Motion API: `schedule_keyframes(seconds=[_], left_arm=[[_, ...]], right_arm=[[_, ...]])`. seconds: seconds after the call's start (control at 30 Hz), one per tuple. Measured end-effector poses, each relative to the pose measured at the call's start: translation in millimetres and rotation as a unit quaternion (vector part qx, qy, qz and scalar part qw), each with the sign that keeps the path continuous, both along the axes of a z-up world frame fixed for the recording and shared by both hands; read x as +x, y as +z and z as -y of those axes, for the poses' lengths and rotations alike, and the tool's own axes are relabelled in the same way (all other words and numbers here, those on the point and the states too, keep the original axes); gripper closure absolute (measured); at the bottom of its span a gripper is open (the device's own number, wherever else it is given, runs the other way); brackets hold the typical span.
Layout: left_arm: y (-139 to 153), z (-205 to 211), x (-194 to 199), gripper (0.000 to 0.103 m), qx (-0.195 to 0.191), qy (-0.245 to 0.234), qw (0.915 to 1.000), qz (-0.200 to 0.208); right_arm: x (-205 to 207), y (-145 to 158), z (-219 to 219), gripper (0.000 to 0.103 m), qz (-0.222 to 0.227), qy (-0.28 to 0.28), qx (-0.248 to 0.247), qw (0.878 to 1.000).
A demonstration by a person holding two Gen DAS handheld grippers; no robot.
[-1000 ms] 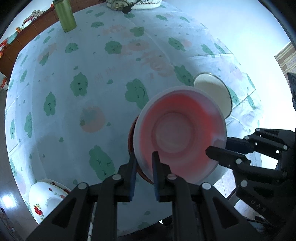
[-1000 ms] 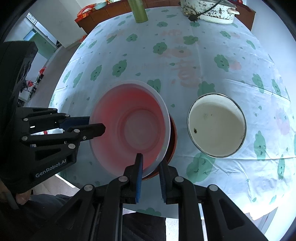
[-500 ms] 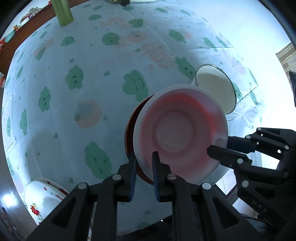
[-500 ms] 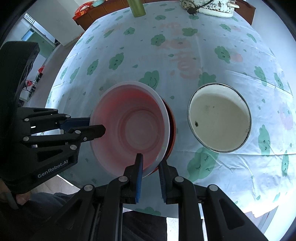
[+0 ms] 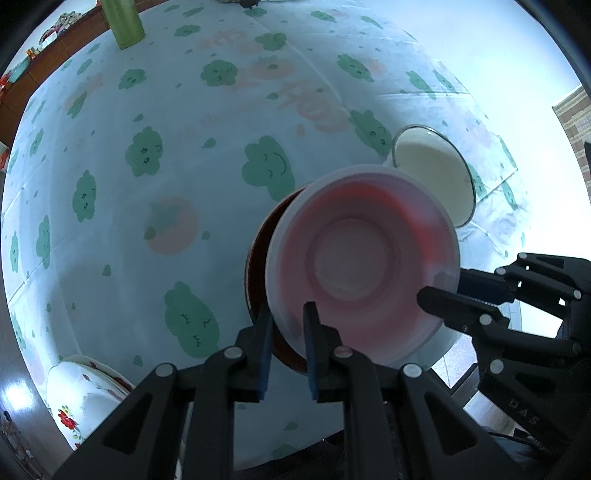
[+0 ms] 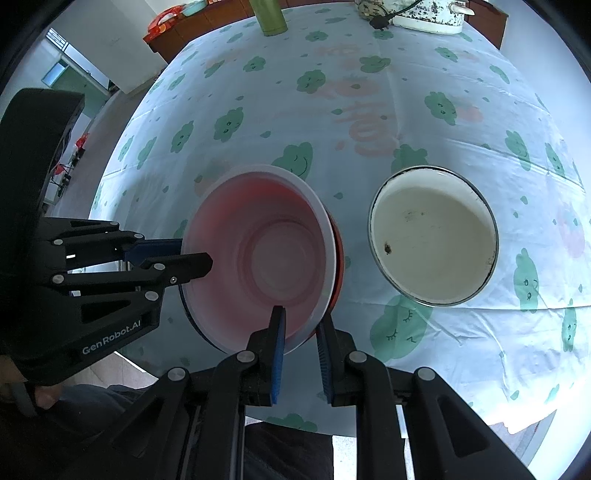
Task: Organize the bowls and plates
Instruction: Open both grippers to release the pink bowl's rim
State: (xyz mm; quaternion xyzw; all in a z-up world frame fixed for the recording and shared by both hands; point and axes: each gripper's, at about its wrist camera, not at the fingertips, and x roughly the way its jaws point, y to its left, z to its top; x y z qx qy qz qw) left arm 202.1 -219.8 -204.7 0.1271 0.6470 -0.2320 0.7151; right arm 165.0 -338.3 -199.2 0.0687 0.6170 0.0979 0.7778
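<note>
We held the translucent bowl (image 6: 258, 258) by its rim, both the left gripper (image 5: 288, 332) and right gripper (image 6: 299, 332) with jaws nearly closed on it; it nested in a red bowl (image 6: 340, 266); beside, on the table (image 6: 369, 110), an empty cream enamel bowl (image 6: 432, 236) stood.

Both tools (image 5: 288, 325) (image 5: 443, 291) clamp the pink bowl's (image 5: 364, 266) rim.

I'm working in a home dining room: ahead of my claws, a cartoon-printed tablecloth (image 6: 369, 122), a wooden sideboard (image 6: 177, 33) beyond, an electric cooker (image 6: 424, 16).
</note>
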Motion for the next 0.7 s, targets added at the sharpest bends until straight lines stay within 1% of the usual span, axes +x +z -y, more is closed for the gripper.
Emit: schedule_keyframes(seconds=[0.07, 0.1, 0.2, 0.3, 0.37, 0.43, 0.5, 0.57, 0.7], left_arm=[[0, 0, 0, 0.09, -0.001, 0.0, 1.0, 0.0], [1, 0, 0, 0.09, -0.001, 0.001, 1.0, 0.0], [3, -1, 0, 0.087, 0.0, 0.001, 1.0, 0.007], [7, -2, -1, 0.083, 0.0, 0.002, 0.9999, 0.014], [9, -3, 0, 0.081, -0.001, 0.003, 0.9998, 0.018], [10, -4, 0, 0.081, 0.0, 0.005, 0.9997, 0.023], [12, -5, 0, 0.076, 0.001, 0.007, 0.9996, 0.028], [15, -7, 1, 0.072, 0.001, 0.01, 0.9994, 0.033], [19, -8, 1, 0.071, 0.001, 0.015, 0.9988, 0.046]], right_arm=[[0, 0, 1, 0.084, 0.0, -0.001, 0.001, 1.0], [1, 0, 1, 0.082, 0.0, -0.002, 0.003, 1.0], [1, 1, 1, 0.082, 0.001, -0.002, 0.003, 1.0], [1, 1, 1, 0.078, 0.0, -0.005, 0.014, 1.0], [1, 1, 0, 0.076, 0.001, -0.005, 0.013, 1.0], [1, 2, 0, 0.069, 0.002, -0.007, 0.012, 1.0], [0, 3, 1, 0.061, 0.006, -0.01, 0.004, 1.0], [-1, 5, 3, 0.06, 0.008, -0.013, 0.001, 1.0], [-2, 7, 8, 0.06, 0.014, -0.024, -0.001, 1.0]])
